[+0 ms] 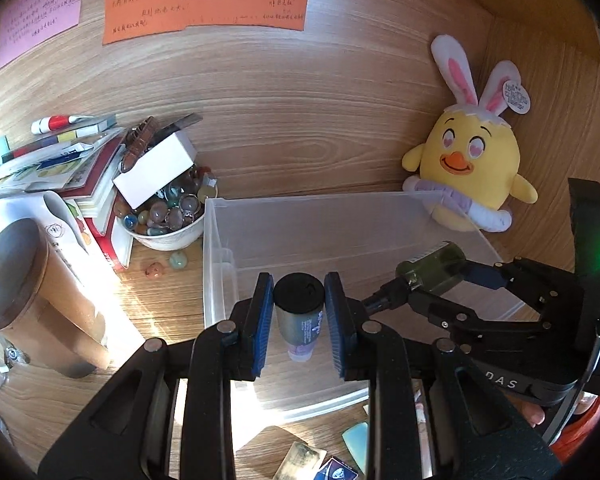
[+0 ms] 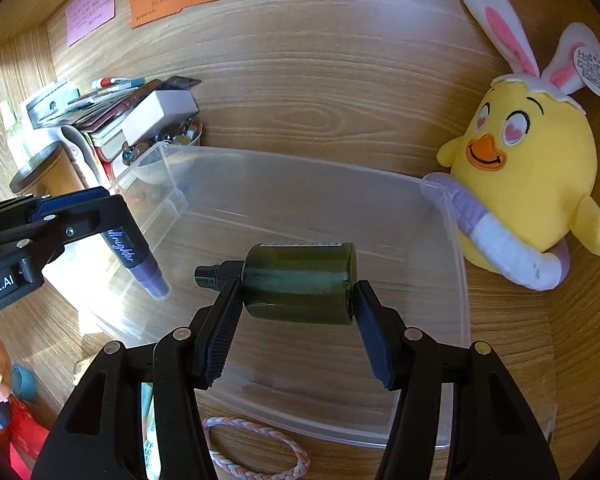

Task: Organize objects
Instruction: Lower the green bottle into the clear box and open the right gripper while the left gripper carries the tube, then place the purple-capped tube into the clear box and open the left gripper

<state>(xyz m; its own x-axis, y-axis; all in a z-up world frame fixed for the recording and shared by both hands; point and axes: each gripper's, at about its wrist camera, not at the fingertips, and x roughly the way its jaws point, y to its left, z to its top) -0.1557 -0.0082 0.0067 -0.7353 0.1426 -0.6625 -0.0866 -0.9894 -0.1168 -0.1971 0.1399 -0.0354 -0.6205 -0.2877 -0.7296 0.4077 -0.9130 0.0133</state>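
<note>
A clear plastic bin [image 1: 216, 240] [image 2: 456, 264] stands on the wooden desk, with nothing lying in it. My left gripper [image 1: 299, 312] is shut on a small dark tube with a black cap and purple end [image 1: 300, 316] [image 2: 134, 256], held over the bin's left side. My right gripper [image 2: 296, 312] [image 1: 440, 280] is shut on a dark green bottle with a black nozzle [image 2: 300, 280] [image 1: 432, 266], held sideways above the middle of the bin.
A yellow chick plush with rabbit ears [image 1: 472, 160] [image 2: 528, 176] leans at the bin's right. Left of the bin are a bowl of marbles [image 1: 168, 216], a white box [image 1: 156, 170], stacked books [image 1: 88, 176] and a brown cup [image 1: 32, 292]. A braided band [image 2: 256, 452] lies in front.
</note>
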